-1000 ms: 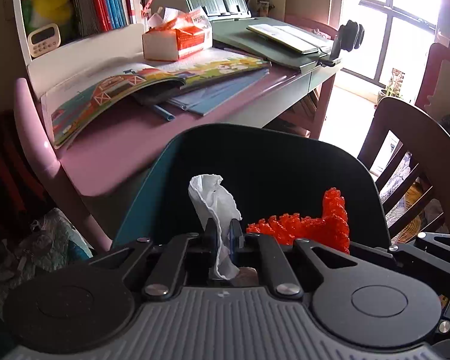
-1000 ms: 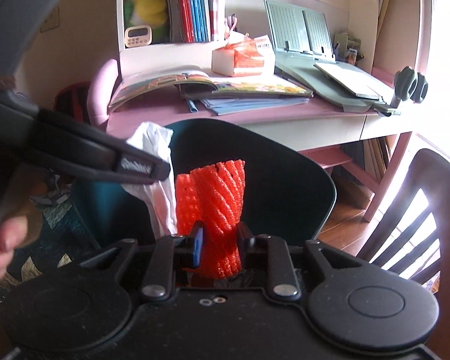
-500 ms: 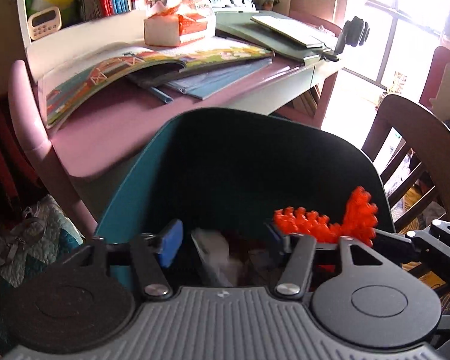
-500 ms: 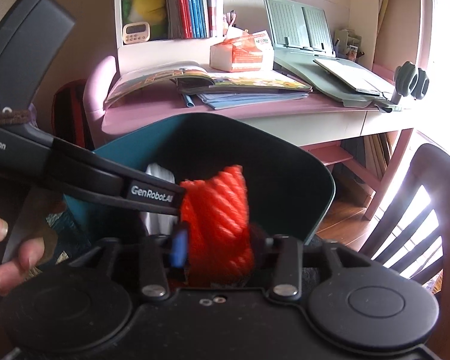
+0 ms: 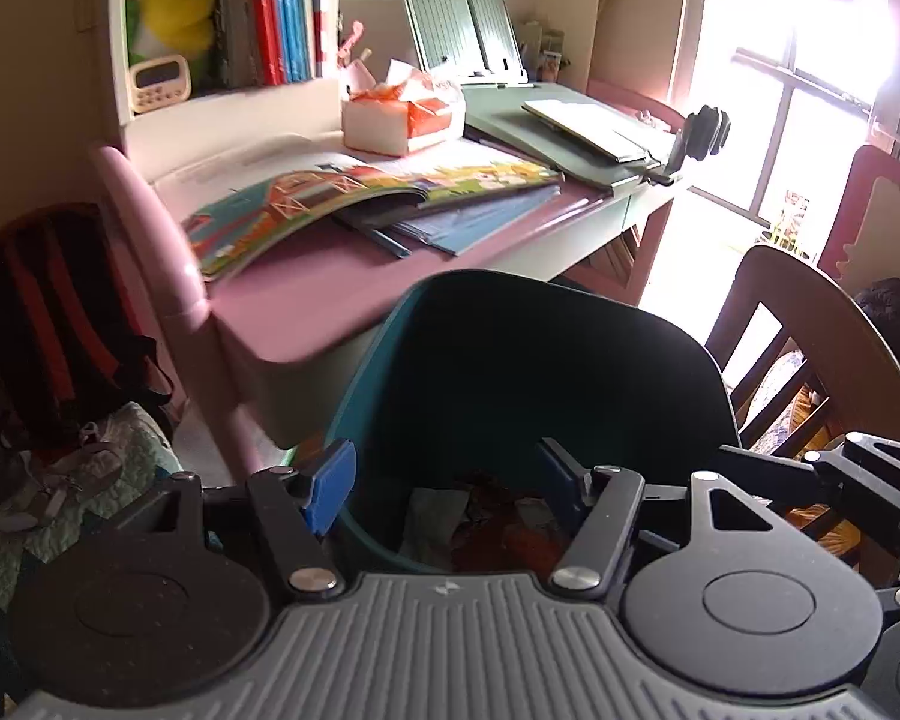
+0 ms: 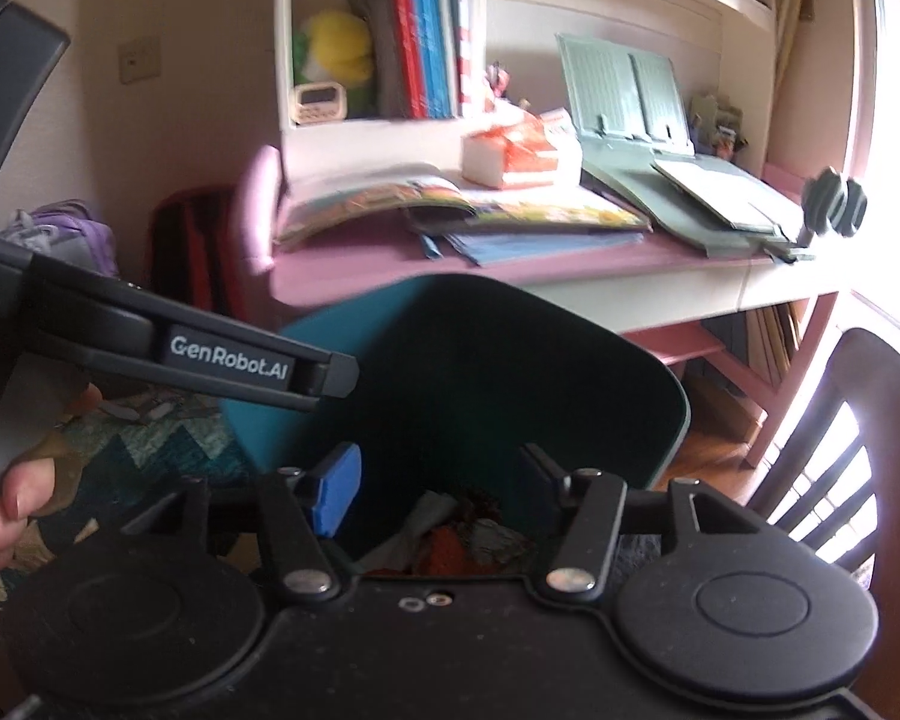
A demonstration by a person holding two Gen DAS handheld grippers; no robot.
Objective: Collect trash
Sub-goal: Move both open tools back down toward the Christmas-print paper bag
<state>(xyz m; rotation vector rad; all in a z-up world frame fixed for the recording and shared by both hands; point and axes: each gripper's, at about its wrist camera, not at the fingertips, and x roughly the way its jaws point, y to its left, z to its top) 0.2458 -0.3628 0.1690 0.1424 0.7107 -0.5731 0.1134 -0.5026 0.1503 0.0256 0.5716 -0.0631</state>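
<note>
A teal trash bin (image 5: 510, 348) stands in front of the pink desk; it also shows in the right wrist view (image 6: 510, 360). My left gripper (image 5: 447, 477) is open and empty over the bin's mouth. My right gripper (image 6: 441, 483) is open and empty over the same bin. At the bin's bottom lie a white tissue (image 5: 432, 519) and orange foam netting (image 5: 510, 540); the tissue (image 6: 426, 519) and netting (image 6: 447, 546) also show in the right wrist view. The left gripper's body (image 6: 210, 348) crosses the right wrist view at left.
A pink desk (image 5: 306, 294) holds an open picture book (image 5: 330, 198), blue folders, a tissue box (image 5: 402, 114) and a green book stand. A wooden chair (image 5: 810, 324) stands at right. A backpack (image 5: 48, 324) leans at left beside a patterned quilt.
Both grippers opened over the bin. The white tissue dropped from the left one and the orange netting from the right one; both now lie in the bin.
</note>
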